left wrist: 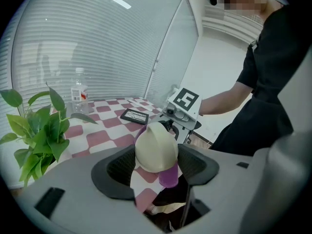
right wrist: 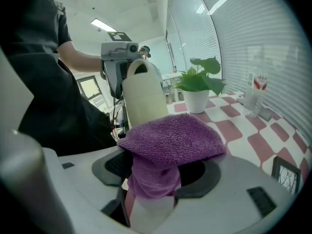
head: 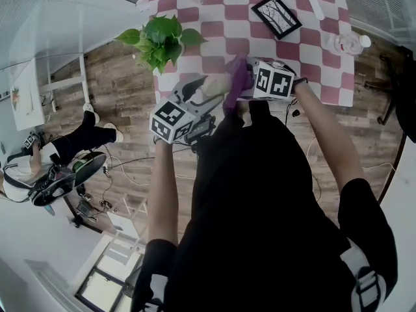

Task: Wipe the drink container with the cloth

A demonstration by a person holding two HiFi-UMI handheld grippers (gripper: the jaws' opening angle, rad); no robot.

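Left gripper (left wrist: 155,167) holds 1 drink container (left wrist: 156,147) | right gripper (right wrist: 156,173), 1 cloth (right wrist: 170,138)

Lab room: floor cables (head: 138,163), blinds (left wrist: 97,48), checkered table (head: 312,38).

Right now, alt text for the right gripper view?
Purple cloth bunched in the right gripper drapes over its jaws, with a cream drink container just beyond it. Behind are a potted plant and a red-and-white checkered table.
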